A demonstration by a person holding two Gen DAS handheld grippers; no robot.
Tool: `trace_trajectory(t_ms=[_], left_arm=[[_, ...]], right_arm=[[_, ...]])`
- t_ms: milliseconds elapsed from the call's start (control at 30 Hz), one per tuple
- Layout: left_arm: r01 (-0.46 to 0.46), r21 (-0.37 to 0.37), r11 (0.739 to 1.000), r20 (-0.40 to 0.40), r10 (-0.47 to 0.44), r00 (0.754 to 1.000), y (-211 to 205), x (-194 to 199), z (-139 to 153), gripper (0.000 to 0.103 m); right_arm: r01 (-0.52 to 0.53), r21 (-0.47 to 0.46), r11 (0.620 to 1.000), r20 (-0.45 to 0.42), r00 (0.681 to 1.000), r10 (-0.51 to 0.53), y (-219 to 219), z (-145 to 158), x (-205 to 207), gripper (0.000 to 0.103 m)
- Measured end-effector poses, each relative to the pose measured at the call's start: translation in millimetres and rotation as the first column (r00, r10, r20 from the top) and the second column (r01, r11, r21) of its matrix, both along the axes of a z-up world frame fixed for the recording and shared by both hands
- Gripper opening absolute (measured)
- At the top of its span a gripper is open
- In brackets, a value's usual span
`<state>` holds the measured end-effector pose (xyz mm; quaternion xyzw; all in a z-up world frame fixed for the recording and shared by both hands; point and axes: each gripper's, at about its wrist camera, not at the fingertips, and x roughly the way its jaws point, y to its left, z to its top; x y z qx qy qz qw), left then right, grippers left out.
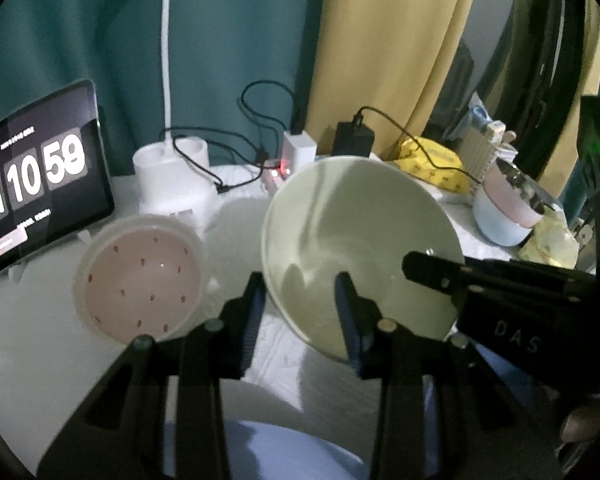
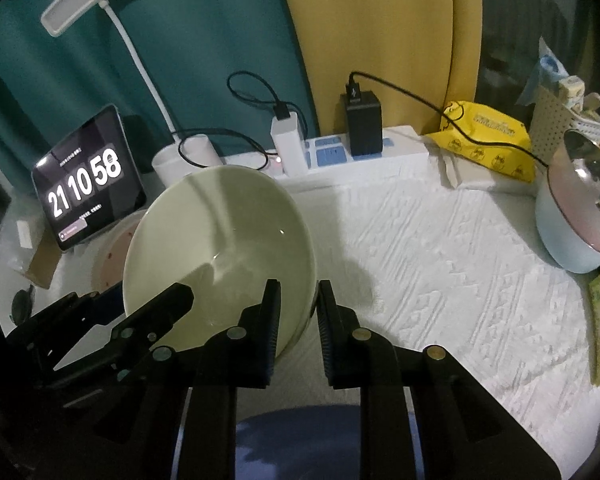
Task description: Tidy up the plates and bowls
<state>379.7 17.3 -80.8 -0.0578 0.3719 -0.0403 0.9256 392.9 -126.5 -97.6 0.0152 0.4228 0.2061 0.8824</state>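
Observation:
A pale green bowl (image 1: 360, 248) is held tilted above the white mat, its inside facing both cameras; it also shows in the right wrist view (image 2: 220, 248). My left gripper (image 1: 300, 312) straddles its left rim with a wide gap between the fingers. My right gripper (image 2: 298, 320) is shut on the bowl's right rim; its black body (image 1: 500, 292) shows at the right of the left wrist view. A pink speckled plate (image 1: 140, 276) in a white rim lies flat to the left. A blue plate (image 1: 284, 452) lies below the grippers.
A tablet clock (image 1: 40, 176) stands at the far left beside a white lamp base (image 1: 172, 176). A power strip (image 2: 352, 156) with chargers runs along the back. A yellow packet (image 2: 488, 136) and a pink and blue pot (image 2: 572, 220) sit at the right.

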Motion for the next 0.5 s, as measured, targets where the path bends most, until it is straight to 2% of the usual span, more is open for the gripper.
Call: trace_trajectory(t_ms=[267,500], left_arm=[[0.010,0.001,1.000,0.053,-0.010,0.999,-4.0,-23.1,23.7,0.037],[0.011,-0.013,1.000,0.069,-0.010,0.998,-5.1,-39.3,35.6,0.037]], right_arm=[[0.004,0.012,1.000,0.051,0.999,-0.004,-6.1,22.7,-22.7,0.020],[0.008,0.017,1.000,0.077,0.997,-0.009,-11.8,36.8,-40.5,0.020]])
